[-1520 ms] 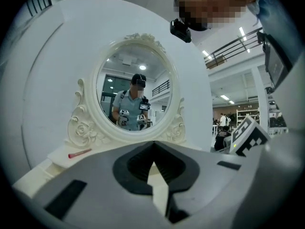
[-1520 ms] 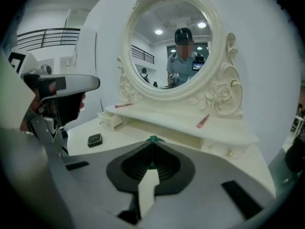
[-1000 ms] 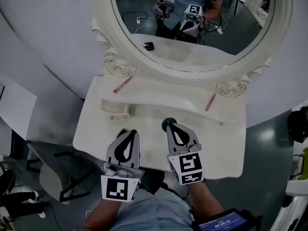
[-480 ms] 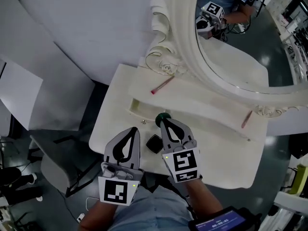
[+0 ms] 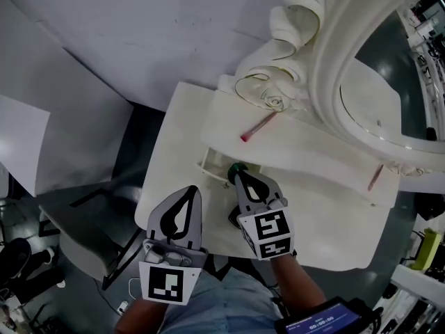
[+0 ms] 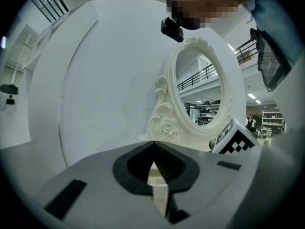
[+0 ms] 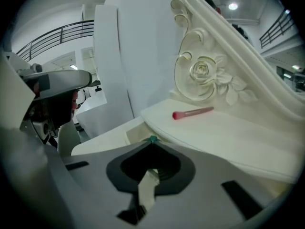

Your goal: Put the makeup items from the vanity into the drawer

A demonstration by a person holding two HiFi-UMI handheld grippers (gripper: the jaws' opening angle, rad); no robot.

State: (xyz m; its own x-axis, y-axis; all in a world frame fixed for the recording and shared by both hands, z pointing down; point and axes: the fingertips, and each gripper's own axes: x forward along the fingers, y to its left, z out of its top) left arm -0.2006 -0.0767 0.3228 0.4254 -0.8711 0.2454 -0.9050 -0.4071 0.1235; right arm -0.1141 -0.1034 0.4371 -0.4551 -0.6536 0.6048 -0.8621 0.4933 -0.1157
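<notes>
My right gripper (image 5: 239, 175) is shut on a small dark green makeup item (image 5: 239, 167), which pokes out past its tips just over the small open drawer (image 5: 211, 163) at the vanity's left. In the right gripper view only a green speck (image 7: 152, 139) shows above the shut jaws (image 7: 151, 144). My left gripper (image 5: 188, 189) is shut and empty, over the vanity's front left edge; its jaws (image 6: 153, 146) meet with nothing between. A pink brush (image 5: 258, 126) (image 7: 193, 112) lies on the raised shelf. A second pink stick (image 5: 375, 177) lies far right. A black compact (image 5: 232, 218) peeks out beside the right gripper.
The white vanity top (image 5: 327, 214) carries a carved oval mirror (image 5: 327, 61) at the upper right, its rose scroll (image 7: 202, 73) close behind the brush. A grey chair (image 5: 80, 239) stands left of the vanity. A curved white wall (image 5: 139, 33) rises behind.
Both grippers have shifted left along the vanity toward the open drawer, the green item riding along in the right one. The view has swung left, so the mirror now sits at the upper right.
</notes>
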